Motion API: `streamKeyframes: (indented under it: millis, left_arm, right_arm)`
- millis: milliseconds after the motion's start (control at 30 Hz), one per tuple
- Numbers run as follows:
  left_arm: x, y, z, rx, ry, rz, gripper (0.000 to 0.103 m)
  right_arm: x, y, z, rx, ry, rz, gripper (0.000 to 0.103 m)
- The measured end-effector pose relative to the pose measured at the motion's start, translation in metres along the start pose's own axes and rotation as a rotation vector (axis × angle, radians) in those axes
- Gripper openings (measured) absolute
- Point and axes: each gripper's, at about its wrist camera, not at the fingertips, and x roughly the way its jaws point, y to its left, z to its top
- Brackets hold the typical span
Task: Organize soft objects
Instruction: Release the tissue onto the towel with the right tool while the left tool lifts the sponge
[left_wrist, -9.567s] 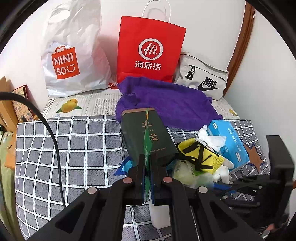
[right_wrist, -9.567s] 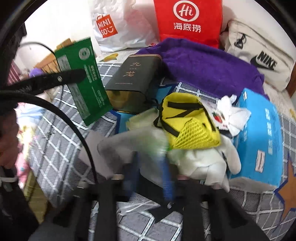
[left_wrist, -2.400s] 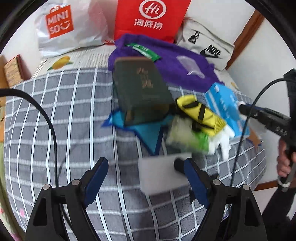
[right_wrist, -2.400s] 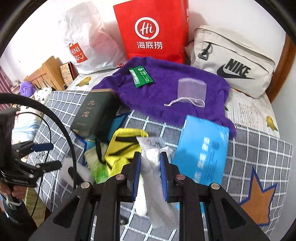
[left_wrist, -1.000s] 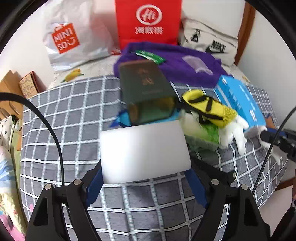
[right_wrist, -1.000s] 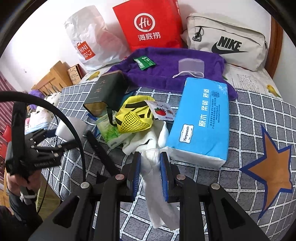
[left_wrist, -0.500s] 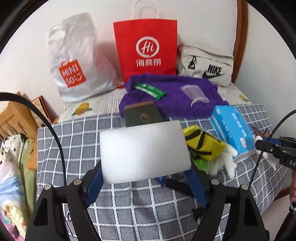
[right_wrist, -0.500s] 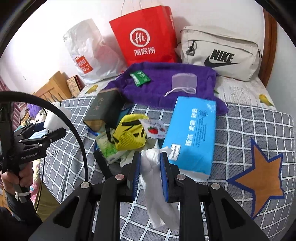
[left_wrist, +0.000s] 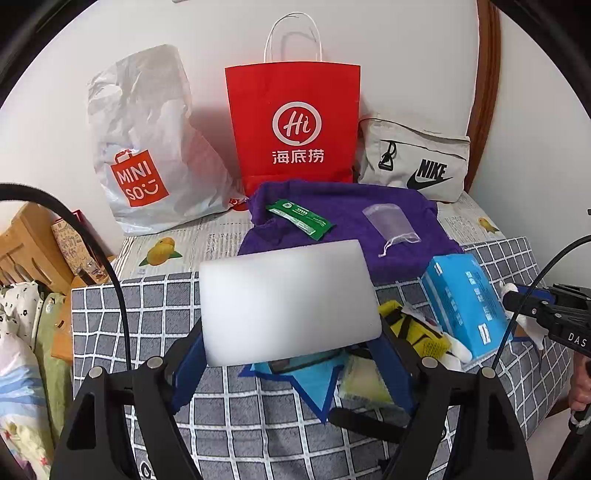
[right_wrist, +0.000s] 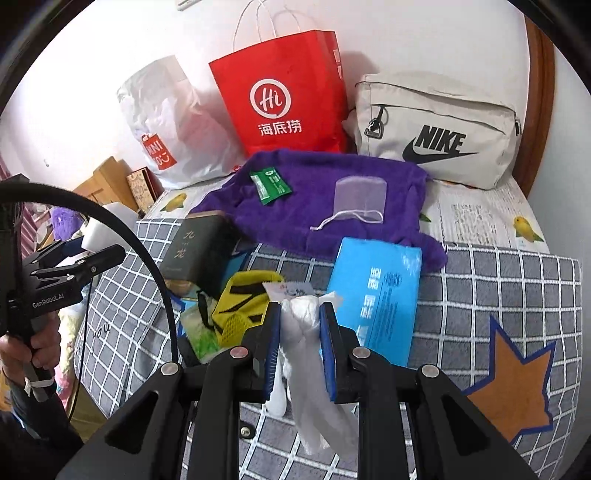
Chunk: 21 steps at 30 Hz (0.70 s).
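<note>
We noted a red paper bag (left_wrist: 293, 125) upright against the wall. Left of it slumped a white Miniso bag (left_wrist: 147, 147); right of it leaned a beige Nike pouch (left_wrist: 413, 162). Far left of it stood wooden furniture (left_wrist: 26, 243).

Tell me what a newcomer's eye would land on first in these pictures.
The red paper bag stands against the wall at the back, between the white Miniso bag and the Nike pouch. Up close, the left tool grips a white foam block, and the right tool clamps a white glove above the checked blanket.
</note>
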Motion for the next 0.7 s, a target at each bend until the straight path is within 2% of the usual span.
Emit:
streamKeyframes:
  millis: [333,467,700]
  left_arm:
    - [0.019,0.016,0.016,-0.026,0.015,-0.023,0.08]
    - [0.026,0.023,0.025,-0.046,0.021,-0.06,0.08]
    - [0.05,0.033,0.041,-0.106,0.059,-0.166,0.08]
  right_arm:
    - [0.017,-0.01,0.034,0.012,-0.012,-0.031,0.021]
    - [0.024,-0.017,0.047,0.023,-0.016,-0.038,0.021]
    - [0.047,-0.036,0.073,0.066,-0.018,-0.029,0.021]
